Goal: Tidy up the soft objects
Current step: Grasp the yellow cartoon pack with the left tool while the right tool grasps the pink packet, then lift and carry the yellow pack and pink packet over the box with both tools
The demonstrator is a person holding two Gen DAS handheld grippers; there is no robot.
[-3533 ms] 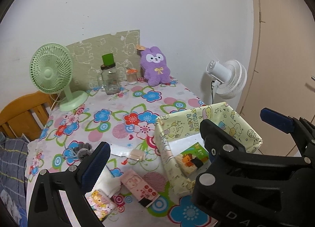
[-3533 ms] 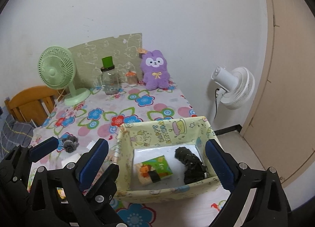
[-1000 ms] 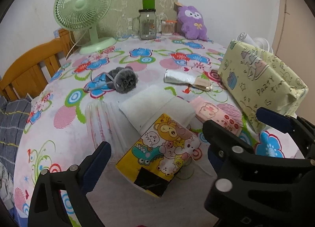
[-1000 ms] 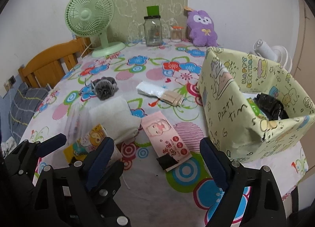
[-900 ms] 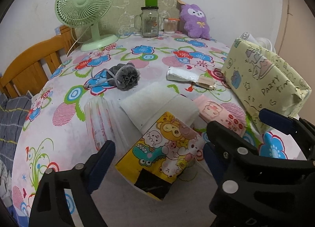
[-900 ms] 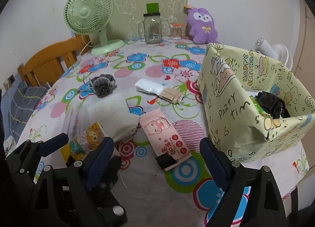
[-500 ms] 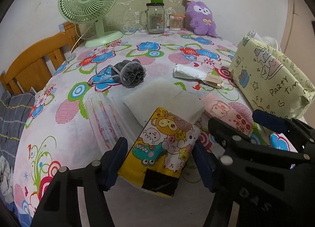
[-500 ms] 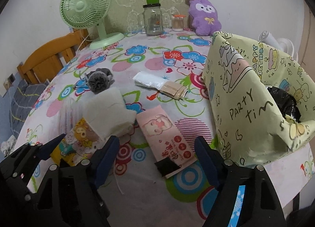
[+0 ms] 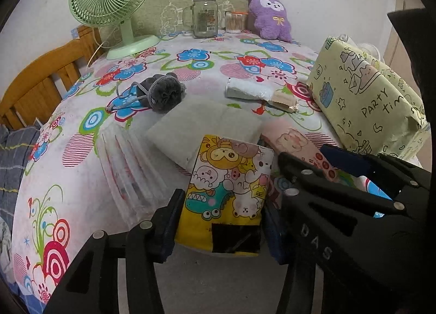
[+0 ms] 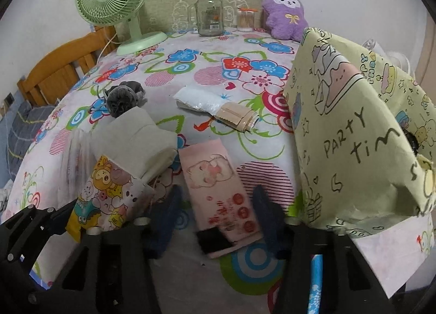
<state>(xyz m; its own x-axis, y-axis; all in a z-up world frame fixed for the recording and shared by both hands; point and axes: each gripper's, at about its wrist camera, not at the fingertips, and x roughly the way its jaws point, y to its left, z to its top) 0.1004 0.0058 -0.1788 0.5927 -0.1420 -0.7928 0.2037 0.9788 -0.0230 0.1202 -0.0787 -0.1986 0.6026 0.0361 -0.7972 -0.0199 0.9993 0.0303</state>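
At the near edge of the desk [image 9: 81,167], the left gripper [image 9: 220,221] brackets the yellow cartoon tissue pack [image 9: 231,186], its blue-padded jaws standing at the pack's two sides; they look close to or just touching the wrapper, but whether they have actually clamped it cannot be told from this view. The right gripper [image 10: 215,213] sits spread open, one jaw on either side of the pink tissue pack [image 10: 218,191], gripping nothing. The yellow pack's far end lies partly over a folded white cloth [image 9: 201,128], with a clear plastic sleeve [image 9: 128,172] just beside it on the left; a grey mesh sponge [image 9: 160,93] and a white packet of cotton pads [image 9: 259,93] lie farther back. To the right stands the yellow paper-wrapped box [image 10: 348,134], the likely destination, with something dark just visible inside it. Judged from this, the step in hand is the pick-up of the two packs. To do it well, each gripper should close squarely across the pack's width near its middle, firmly enough that the slippery film does not slide, yet not so hard that the soft pack buckles. The yellow pack should be lifted straight up so the cloth beneath is not dragged along, then carried over the box wall rather than into it.
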